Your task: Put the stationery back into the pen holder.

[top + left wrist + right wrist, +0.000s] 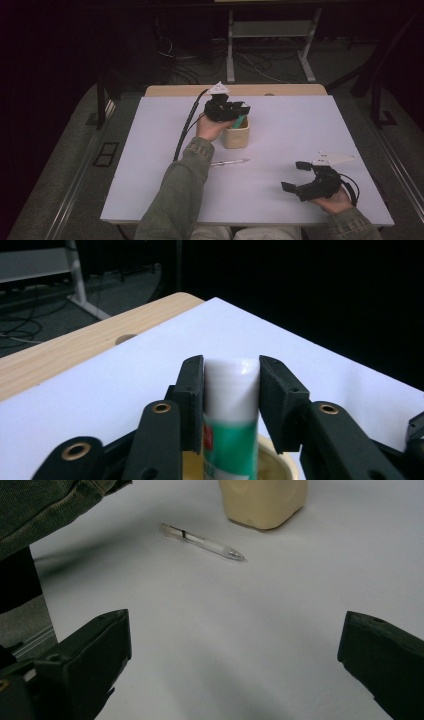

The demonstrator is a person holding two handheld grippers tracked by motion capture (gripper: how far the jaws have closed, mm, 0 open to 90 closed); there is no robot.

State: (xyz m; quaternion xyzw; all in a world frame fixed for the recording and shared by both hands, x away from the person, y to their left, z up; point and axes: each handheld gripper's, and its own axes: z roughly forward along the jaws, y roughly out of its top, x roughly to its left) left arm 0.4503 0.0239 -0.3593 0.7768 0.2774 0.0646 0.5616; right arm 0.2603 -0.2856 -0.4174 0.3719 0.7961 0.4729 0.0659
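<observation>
Right now the left gripper (235, 111) is hanging over the beige cup (236, 135) just above the middle of the high view, its jaws clamping the white cap end of a green-and-white tube (231, 410), likely a glue stick, whose lower part is dipping into the cup's mouth. In the left gripper view the pads are pressing on both sides of the tube near its top. Such a tube is probably light, stiff and smooth-skinned, so it could be slipping or twisting if the hold is too loose; taking it across the straight barrel, below the rounded top, seems safest. The cup looks light too and might be tipping if the tube drags on its rim. The right gripper (299, 179) is resting at the lower right of the high view with its jaws spread wide and nothing between them. A clear pen (229, 162) is lying just below the cup. The white table (300, 130) is offering plenty of open room to the right, while its far wooden edge is sitting close behind the cup.
</observation>
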